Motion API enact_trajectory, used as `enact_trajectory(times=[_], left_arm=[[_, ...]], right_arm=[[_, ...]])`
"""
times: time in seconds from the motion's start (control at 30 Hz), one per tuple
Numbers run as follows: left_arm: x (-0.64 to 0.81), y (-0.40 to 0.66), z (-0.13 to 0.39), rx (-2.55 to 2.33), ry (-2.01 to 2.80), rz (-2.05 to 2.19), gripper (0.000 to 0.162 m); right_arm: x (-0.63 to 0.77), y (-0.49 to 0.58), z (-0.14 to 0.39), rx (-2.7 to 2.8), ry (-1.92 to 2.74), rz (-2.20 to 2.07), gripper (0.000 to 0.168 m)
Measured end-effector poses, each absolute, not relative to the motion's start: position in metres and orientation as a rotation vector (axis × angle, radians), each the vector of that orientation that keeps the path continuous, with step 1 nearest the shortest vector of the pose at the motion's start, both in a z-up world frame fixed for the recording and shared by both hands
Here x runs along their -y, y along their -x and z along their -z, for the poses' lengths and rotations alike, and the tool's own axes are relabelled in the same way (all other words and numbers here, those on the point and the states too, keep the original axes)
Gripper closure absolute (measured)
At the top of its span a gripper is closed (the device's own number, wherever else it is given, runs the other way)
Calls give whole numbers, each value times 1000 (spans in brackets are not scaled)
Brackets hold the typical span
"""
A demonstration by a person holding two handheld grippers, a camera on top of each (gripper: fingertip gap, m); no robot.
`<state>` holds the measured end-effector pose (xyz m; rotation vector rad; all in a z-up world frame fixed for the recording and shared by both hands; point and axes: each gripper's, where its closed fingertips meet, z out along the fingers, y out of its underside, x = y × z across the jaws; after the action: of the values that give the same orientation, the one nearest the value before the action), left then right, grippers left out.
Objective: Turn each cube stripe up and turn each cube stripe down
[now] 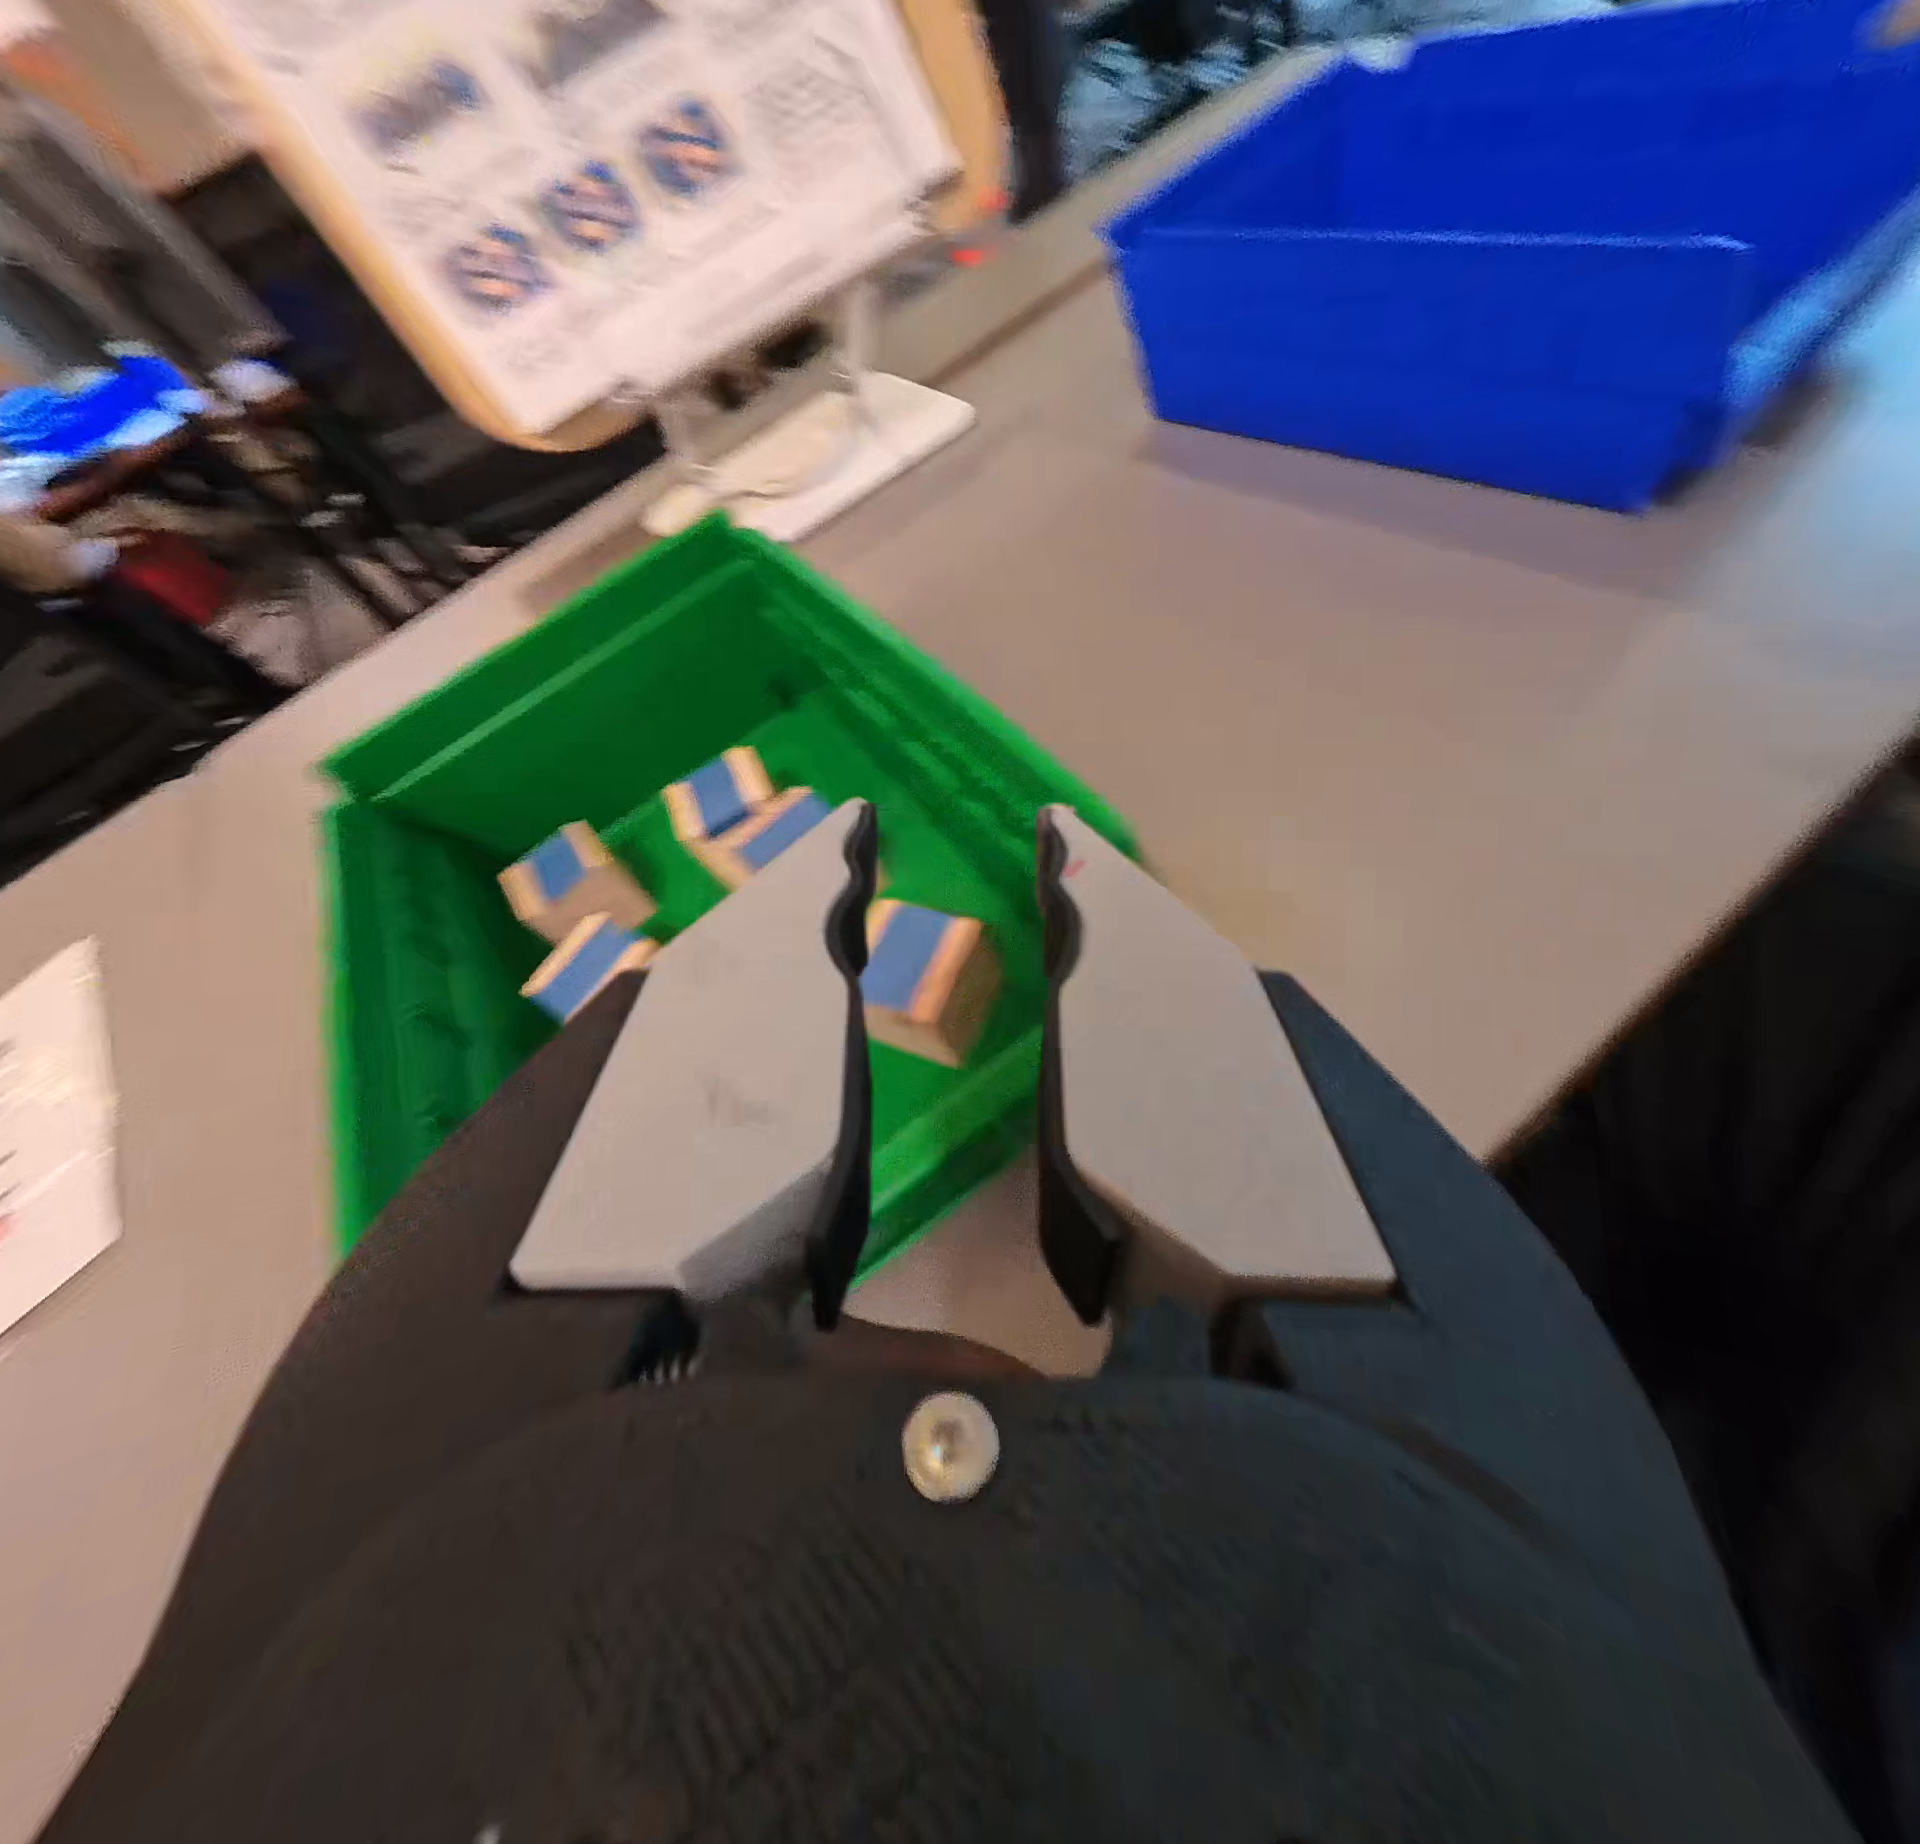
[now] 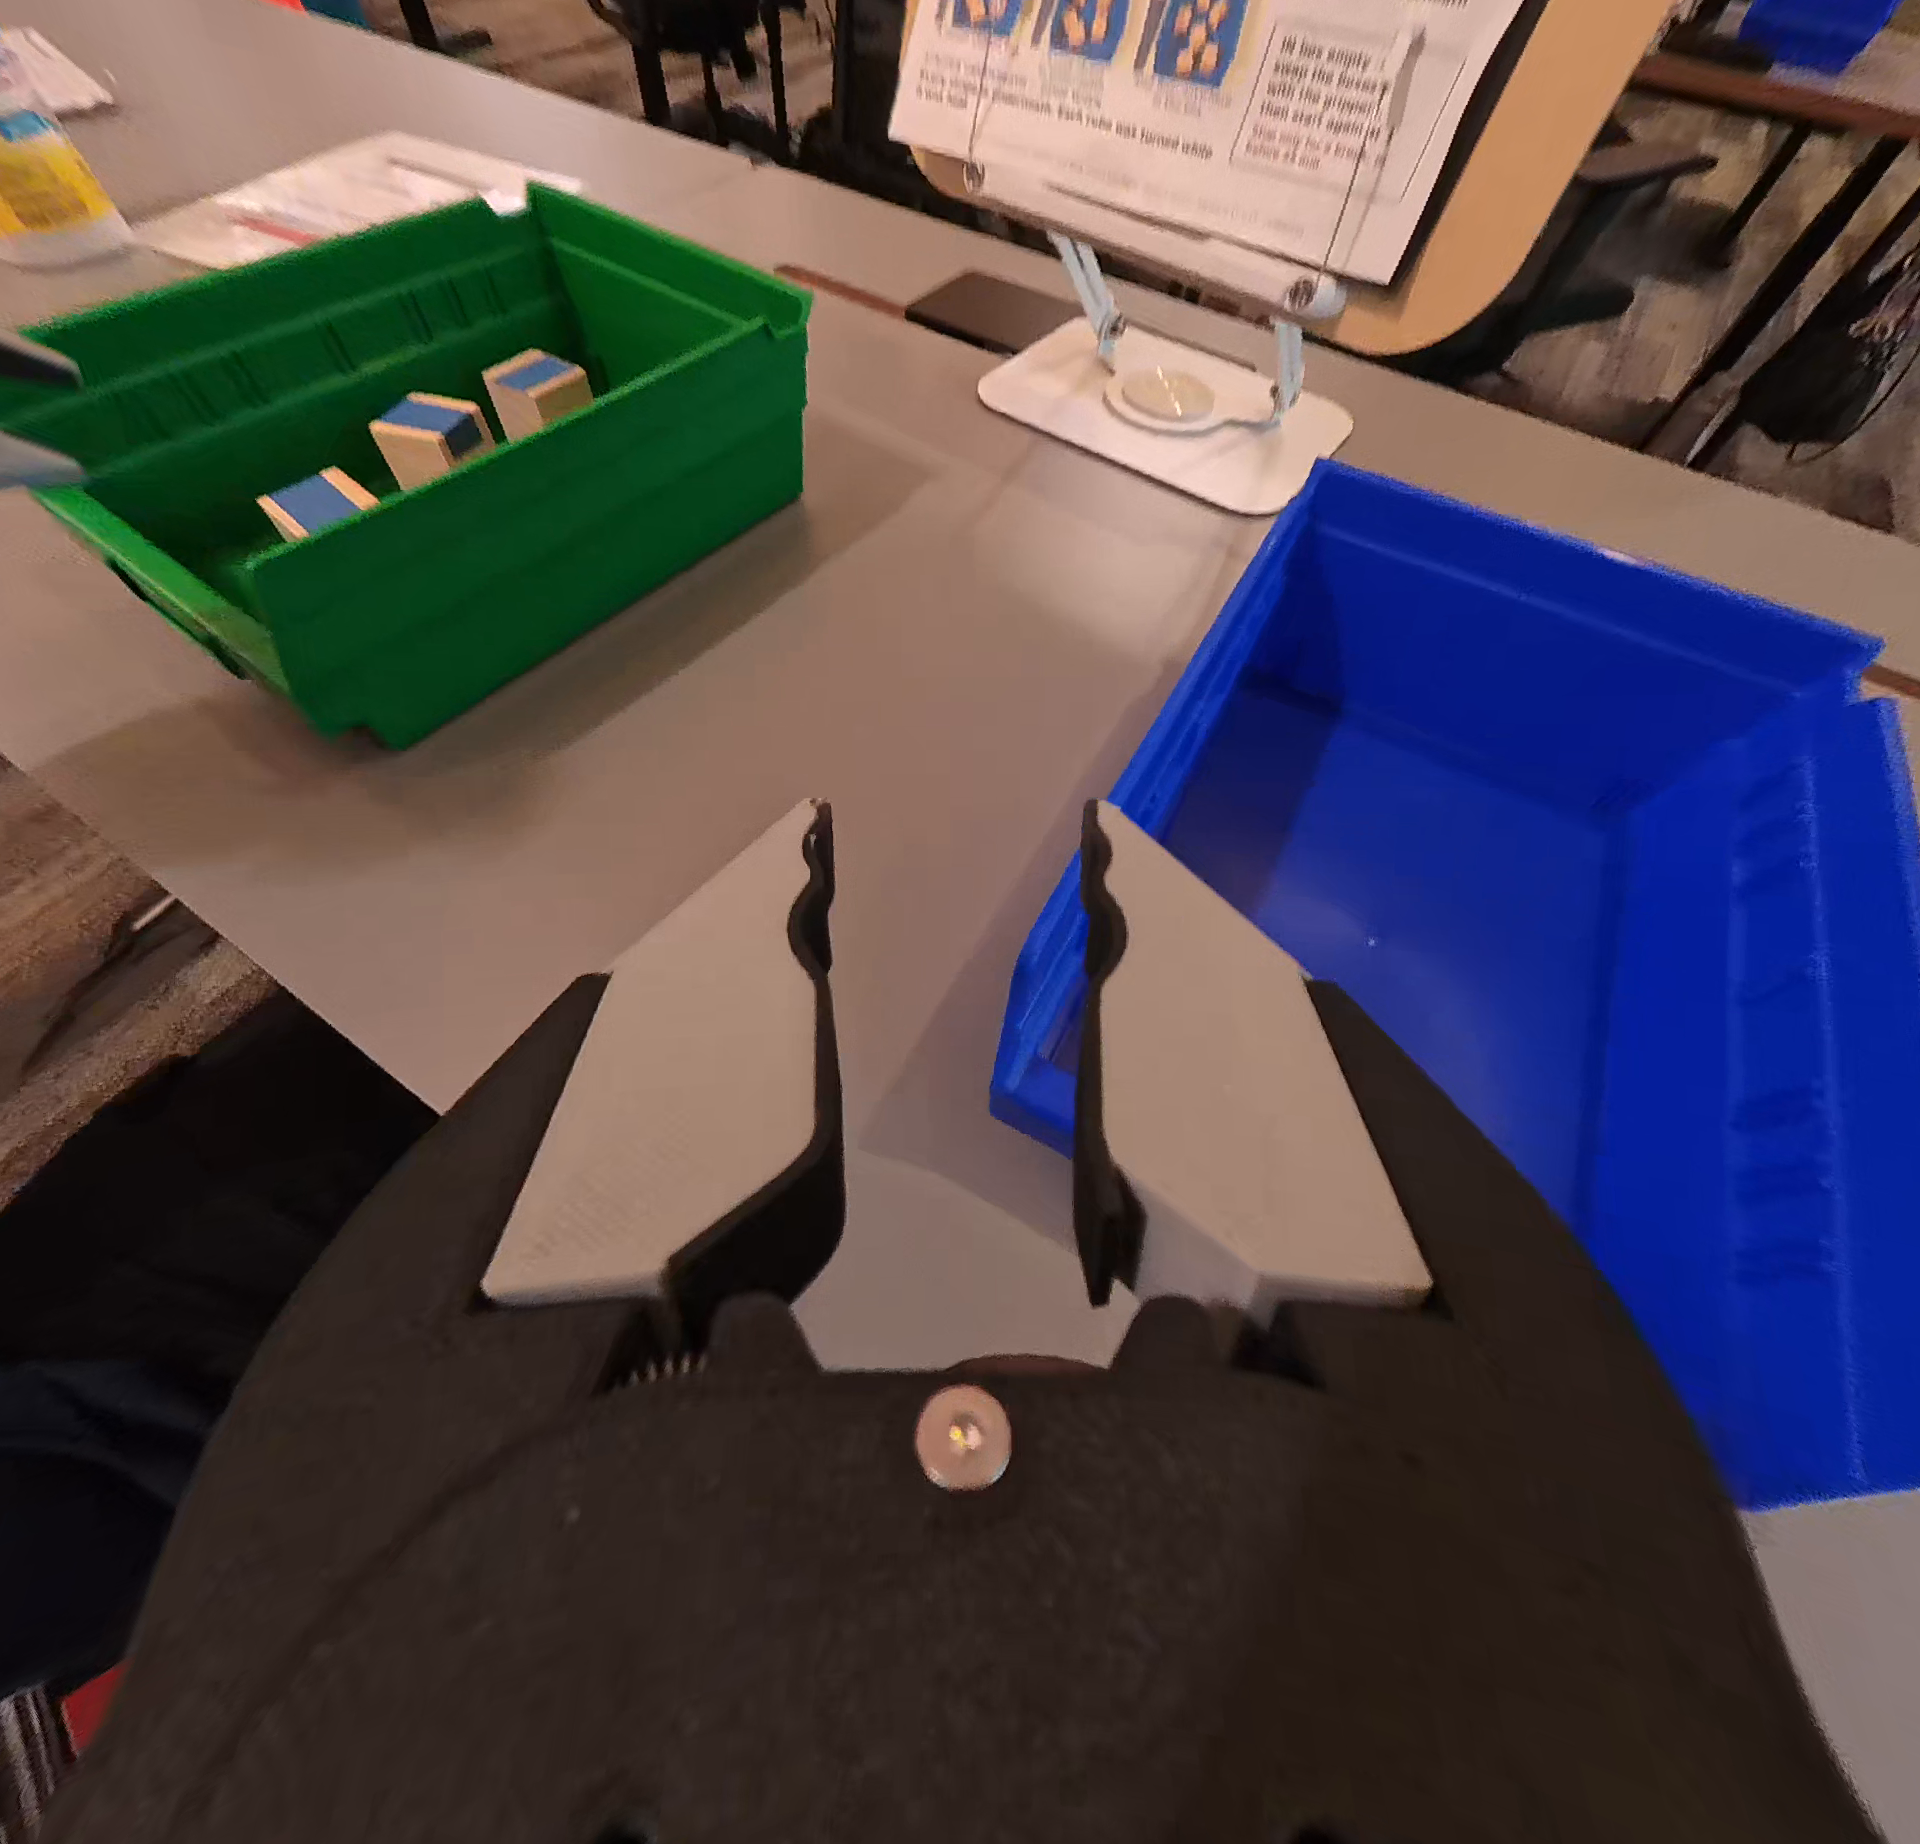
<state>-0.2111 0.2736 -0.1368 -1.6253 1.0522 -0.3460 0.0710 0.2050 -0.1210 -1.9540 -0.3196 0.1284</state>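
Note:
A green bin point(image 1: 436, 963) holds several wooden cubes with a blue stripe on top. One cube point(image 1: 930, 979) lies between my left fingers' line of sight; others point(image 1: 571, 875) sit further in. My left gripper point(image 1: 951, 828) is open and empty, hovering above the bin's near side. The view is blurred. In the right wrist view the green bin point(image 2: 520, 589) sits at the left with three cubes point(image 2: 431, 438) showing. My right gripper point(image 2: 951, 828) is open and empty above the table, beside the left wall of the blue bin point(image 2: 1714, 1119), whose visible inside is empty.
A white document stand point(image 2: 1164, 412) with a printed sheet stands at the table's far edge. Papers point(image 2: 343, 194) and a small container point(image 2: 47, 189) lie behind the green bin. The blue bin also shows in the left wrist view point(image 1: 1455, 340). A paper point(image 1: 52, 1119) lies left.

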Motion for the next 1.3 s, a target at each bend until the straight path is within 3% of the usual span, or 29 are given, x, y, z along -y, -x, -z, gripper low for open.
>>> enact_trajectory(times=[0.03, 0.3, 0.47, 0.73, 1.3], left_arm=[[-284, 225, 130, -977, 1625, 303, 132], [-323, 249, 151, -885, 1719, 242, 123], [-329, 209, 207, -1261, 1856, 308, 118], [-352, 200, 237, -1582, 2078, 343, 116], [-353, 209, 249, -1690, 2144, 282, 110]], right_arm=[[-204, -71, 117, 320, 1938, -134, 123], [-194, -69, 101, 333, 1890, -155, 123], [-190, -67, 96, 348, 1876, -169, 122], [-188, -69, 97, 366, 1889, -153, 122], [-190, -62, 105, 398, 1916, -147, 121]])
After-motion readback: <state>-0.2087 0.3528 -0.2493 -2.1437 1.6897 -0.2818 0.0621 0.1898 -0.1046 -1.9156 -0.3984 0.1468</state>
